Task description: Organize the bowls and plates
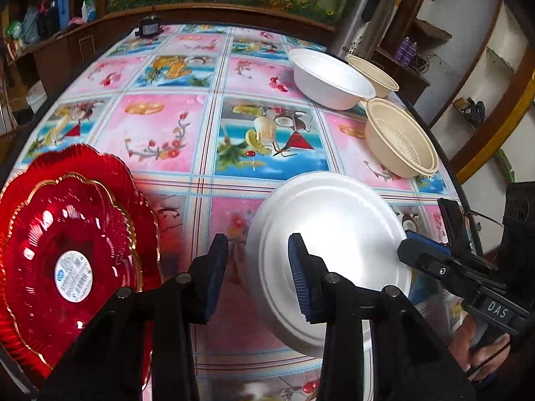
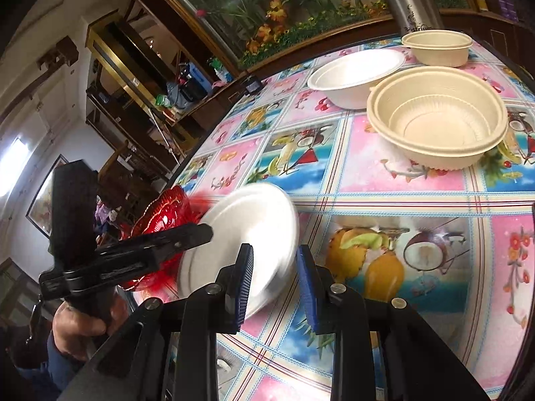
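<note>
My left gripper (image 1: 257,274) points down at the tabletop (image 1: 187,127), jaws partly open with only patterned cloth between the pads; it holds nothing. The white plate (image 1: 334,234) lies tilted just right of the left jaws, its rim passing behind the right pad (image 1: 301,277); whether that pad touches the rim I cannot tell. My right gripper (image 2: 274,284) also stands partly open. Its left pad (image 2: 244,284) overlaps the near rim of the white plate (image 2: 247,230), while the right pad sits over bare cloth, so the pads do not clamp the plate. In the left wrist view, the right gripper (image 1: 434,254) reaches in from the right at the plate's edge. The red plates (image 1: 70,250), a stack of two with gilt scalloped rims and a round label at centre, rest at the left edge of the tabletop, just beside the white plate. At the far right stand three bowls: a white bowl (image 1: 331,77), a small beige bowl (image 1: 374,73) just behind it, and a larger beige bowl (image 1: 401,137) nearer to me. A steel flask (image 1: 364,13) stands behind the bowls.
</note>
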`<state>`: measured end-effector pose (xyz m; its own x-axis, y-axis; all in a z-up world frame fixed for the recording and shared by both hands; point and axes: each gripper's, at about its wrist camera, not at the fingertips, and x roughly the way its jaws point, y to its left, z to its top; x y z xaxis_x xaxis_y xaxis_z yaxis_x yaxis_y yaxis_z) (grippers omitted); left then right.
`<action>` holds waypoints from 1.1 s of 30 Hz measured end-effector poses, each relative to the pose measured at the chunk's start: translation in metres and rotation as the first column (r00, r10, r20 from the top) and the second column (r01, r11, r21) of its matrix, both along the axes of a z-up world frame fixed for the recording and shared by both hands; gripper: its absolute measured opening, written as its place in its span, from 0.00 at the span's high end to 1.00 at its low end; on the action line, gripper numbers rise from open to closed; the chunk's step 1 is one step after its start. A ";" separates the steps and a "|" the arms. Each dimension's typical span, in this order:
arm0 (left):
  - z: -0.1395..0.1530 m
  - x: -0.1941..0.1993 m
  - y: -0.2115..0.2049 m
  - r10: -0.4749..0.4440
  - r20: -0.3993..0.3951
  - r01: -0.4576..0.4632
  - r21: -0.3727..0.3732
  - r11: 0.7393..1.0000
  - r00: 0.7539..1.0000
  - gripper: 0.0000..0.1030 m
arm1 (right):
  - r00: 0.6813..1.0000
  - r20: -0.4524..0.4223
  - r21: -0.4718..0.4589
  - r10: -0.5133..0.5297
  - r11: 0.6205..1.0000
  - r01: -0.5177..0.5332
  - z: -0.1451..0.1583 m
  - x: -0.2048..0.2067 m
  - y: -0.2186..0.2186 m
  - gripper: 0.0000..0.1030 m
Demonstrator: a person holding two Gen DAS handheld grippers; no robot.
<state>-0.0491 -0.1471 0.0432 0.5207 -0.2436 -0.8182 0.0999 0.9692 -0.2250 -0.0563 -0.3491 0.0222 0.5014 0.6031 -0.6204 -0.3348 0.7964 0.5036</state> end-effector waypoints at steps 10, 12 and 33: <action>-0.010 -0.009 -0.014 -0.067 -0.003 0.067 -0.017 0.998 0.998 0.87 | 1.000 -0.004 -0.032 -0.027 0.999 0.026 -0.006 0.005 -0.003 0.93; -0.011 -0.011 -0.017 -0.073 0.001 0.073 -0.021 0.997 0.997 0.87 | 0.999 -0.005 -0.029 -0.035 0.999 0.034 -0.005 0.005 -0.006 0.93; 0.027 -0.032 0.031 0.021 0.102 -0.015 -0.059 0.998 0.995 0.87 | 0.997 0.066 -0.032 0.029 0.999 -0.027 0.032 0.003 0.032 0.92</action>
